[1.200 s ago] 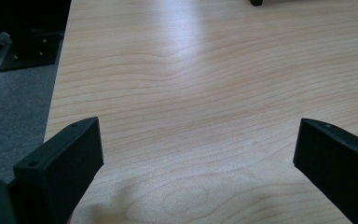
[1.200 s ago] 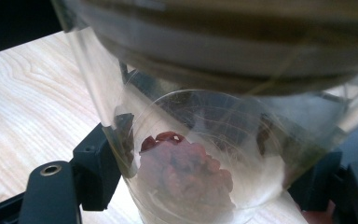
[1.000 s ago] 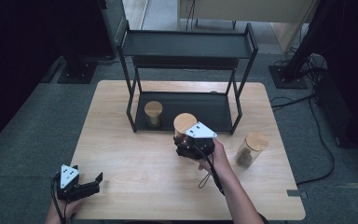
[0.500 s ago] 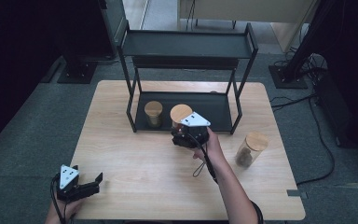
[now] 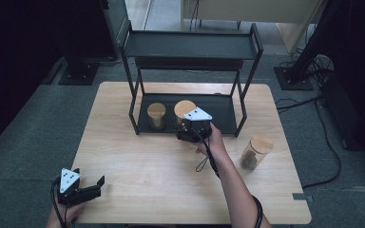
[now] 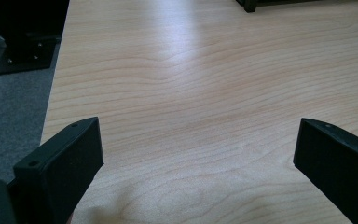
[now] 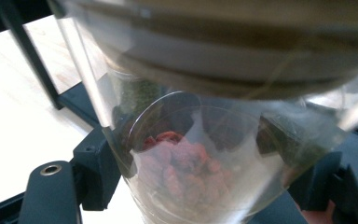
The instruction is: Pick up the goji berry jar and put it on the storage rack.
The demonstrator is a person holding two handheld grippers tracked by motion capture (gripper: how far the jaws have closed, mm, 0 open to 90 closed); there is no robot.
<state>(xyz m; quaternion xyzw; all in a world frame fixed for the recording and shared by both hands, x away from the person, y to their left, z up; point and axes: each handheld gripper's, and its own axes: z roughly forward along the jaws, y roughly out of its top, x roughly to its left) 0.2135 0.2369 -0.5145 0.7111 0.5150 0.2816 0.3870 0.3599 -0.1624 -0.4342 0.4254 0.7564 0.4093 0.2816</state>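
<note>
At a pale wooden desk point(image 5: 138, 161), the right gripper point(image 5: 190, 127) has its fingers point(image 7: 51, 196) clamped on a clear glass jar with a round wooden lid point(image 5: 185, 109), red dried pieces inside, at the front edge of a black metal rack's point(image 5: 223, 111) lower shelf. A second lidded jar point(image 5: 156, 115) stands just beside it. The left gripper point(image 5: 92, 186) rests near the desk's front corner, fingers point(image 6: 60, 163) wide apart.

Wooden table point(image 5: 138, 156), grey carpet floor point(image 5: 38, 137), dark surroundings.
</note>
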